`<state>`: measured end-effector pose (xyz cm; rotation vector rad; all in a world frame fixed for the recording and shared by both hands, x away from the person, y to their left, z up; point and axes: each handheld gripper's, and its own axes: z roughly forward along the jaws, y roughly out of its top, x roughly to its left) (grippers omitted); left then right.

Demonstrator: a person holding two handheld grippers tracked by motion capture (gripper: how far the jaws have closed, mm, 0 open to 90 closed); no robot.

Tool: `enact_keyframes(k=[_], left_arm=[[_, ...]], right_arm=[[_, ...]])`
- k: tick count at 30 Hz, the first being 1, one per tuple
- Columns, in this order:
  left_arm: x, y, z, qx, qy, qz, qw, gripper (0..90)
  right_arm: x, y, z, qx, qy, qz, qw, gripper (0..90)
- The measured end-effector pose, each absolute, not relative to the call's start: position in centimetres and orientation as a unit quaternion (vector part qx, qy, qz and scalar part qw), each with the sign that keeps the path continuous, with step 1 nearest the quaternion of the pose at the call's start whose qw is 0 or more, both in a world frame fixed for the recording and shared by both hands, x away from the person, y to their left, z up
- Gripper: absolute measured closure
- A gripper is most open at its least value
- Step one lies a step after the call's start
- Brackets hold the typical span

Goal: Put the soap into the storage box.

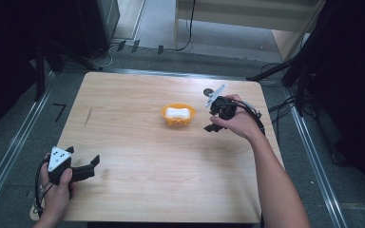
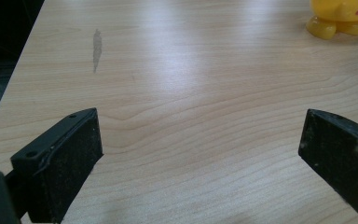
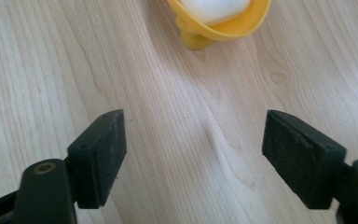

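One small yellow-orange dish [image 1: 178,115] sits a little beyond the middle of a light wooden tabletop [image 1: 147,190]. It stands on stubby yellow feet, and the left gripper view shows pink cheek marks on its side [image 2: 339,16]. Inside it lies one white, rounded lump [image 1: 178,113], seen in the right gripper view as a smooth white mass in the yellow bowl [image 3: 219,18]; what it is cannot be told.

Two hand-held tools are in use, one per hand. The right tool [image 1: 213,124] is just to the right of the dish, near it but not touching, gripped in the person's right hand [image 1: 240,123]. Its two black jaws stand wide apart with bare wood between them [image 3: 193,154]. The left tool [image 1: 92,164] is well apart from the dish, at the near left corner of the tabletop, held in the left hand [image 1: 57,192]. Its jaws also stand wide apart and hold nothing [image 2: 200,158]. Each tool carries one grey three-cornered plate.

The wood has a dark smudge [image 1: 88,116] on its left side. Around the tabletop are grey floor, dark stands and trailing cables.
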<state>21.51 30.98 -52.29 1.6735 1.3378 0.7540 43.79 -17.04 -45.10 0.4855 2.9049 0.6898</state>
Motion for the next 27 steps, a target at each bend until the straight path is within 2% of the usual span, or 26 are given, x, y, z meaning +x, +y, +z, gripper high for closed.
enact_keyframes(k=[10,27], left_arm=[[21.5,31.0,-52.3,0.669,0.534,0.303,0.419,0.0],[21.5,30.9,-52.3,0.667,0.535,0.305,0.420,0.0]], right_arm=[[41.5,-19.0,-45.4,0.218,0.932,0.278,0.084,14.5],[38.2,-22.0,-46.7,0.281,0.884,0.355,0.112,14.0]])
